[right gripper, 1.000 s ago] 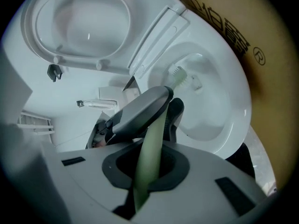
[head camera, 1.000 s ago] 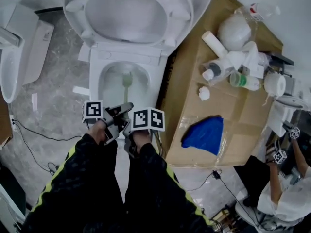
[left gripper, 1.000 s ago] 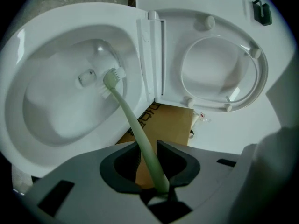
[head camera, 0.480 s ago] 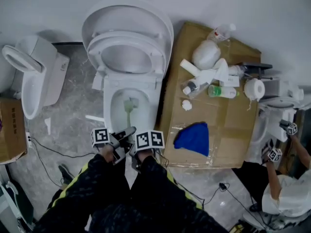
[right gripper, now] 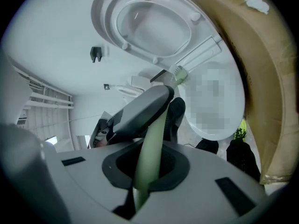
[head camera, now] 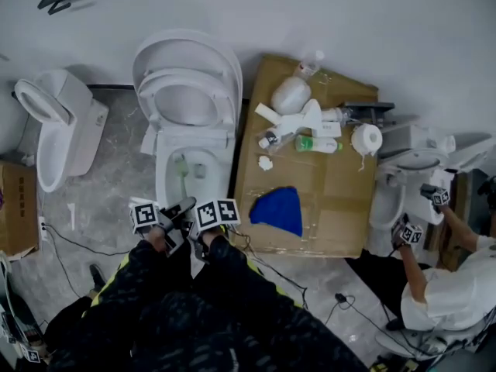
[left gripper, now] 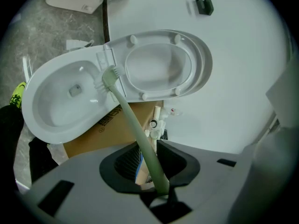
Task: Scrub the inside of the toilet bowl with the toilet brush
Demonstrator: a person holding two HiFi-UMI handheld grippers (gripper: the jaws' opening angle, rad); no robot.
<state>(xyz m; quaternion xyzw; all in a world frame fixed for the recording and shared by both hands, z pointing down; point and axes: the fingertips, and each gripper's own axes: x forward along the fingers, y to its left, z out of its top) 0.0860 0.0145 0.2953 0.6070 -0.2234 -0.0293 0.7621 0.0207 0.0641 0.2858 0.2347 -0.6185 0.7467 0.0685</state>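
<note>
Clamping both my left hand-held gripper and right hand-held gripper on the pale green plastic toilet brush, I should press firmly and sweep in circles. Its bristle head sits ahead, inside the white ceramic toilet bowl, near the back rim.

Toilet brush in toilet bowl, cardboard box to its right; bottles and cloth on it

Black textured sleeves fill the head view's lower centre (a neon yellow-green stripe edges each); black-and-white marker cubes sit above them.
</note>
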